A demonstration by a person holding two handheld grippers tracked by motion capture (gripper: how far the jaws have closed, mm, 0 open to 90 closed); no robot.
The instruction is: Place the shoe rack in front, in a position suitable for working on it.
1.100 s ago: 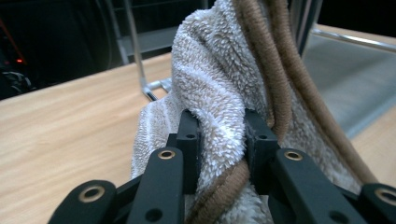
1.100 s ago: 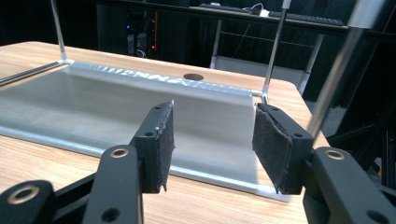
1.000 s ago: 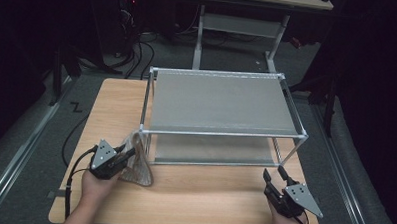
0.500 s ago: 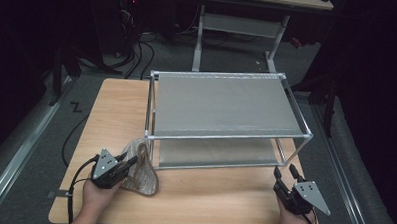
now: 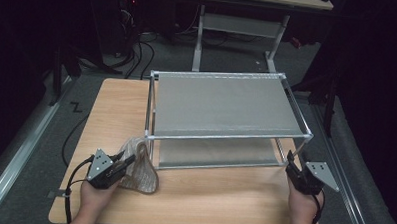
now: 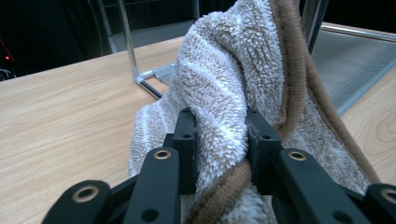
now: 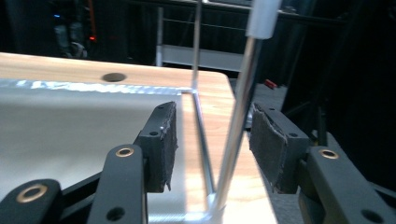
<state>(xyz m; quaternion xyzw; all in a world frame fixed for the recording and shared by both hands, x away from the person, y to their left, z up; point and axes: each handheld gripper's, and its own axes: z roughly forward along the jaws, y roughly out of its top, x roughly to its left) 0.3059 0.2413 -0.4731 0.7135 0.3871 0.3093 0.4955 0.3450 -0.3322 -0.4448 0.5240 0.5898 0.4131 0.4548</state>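
Observation:
A fluffy beige-and-white striped towel (image 5: 140,171) with brown edging lies bunched on the wooden table (image 5: 116,104), at the front left corner of a two-shelf metal rack (image 5: 226,105). My left gripper (image 5: 126,163) is shut on a fold of the towel (image 6: 219,93); the left gripper's (image 6: 219,135) pads press into the pile. My right gripper (image 5: 292,170) is at the rack's front right corner. The right gripper's (image 7: 213,116) jaws have just been closing; the rack's thin upright post (image 7: 236,130) stands between them, nearer the right pad and untouched.
The rack takes up the table's middle and right, its lower shelf (image 7: 70,121) close to the tabletop. A round hole (image 7: 114,77) is in the table's far side. Cables (image 5: 138,50) and another table's frame (image 5: 239,28) lie on the dark floor beyond.
My right hand has moved right and forward to the rack's front right post, its jaws narrowing. The towel has sunk from upright to a lower heap; the left hand has hardly moved.

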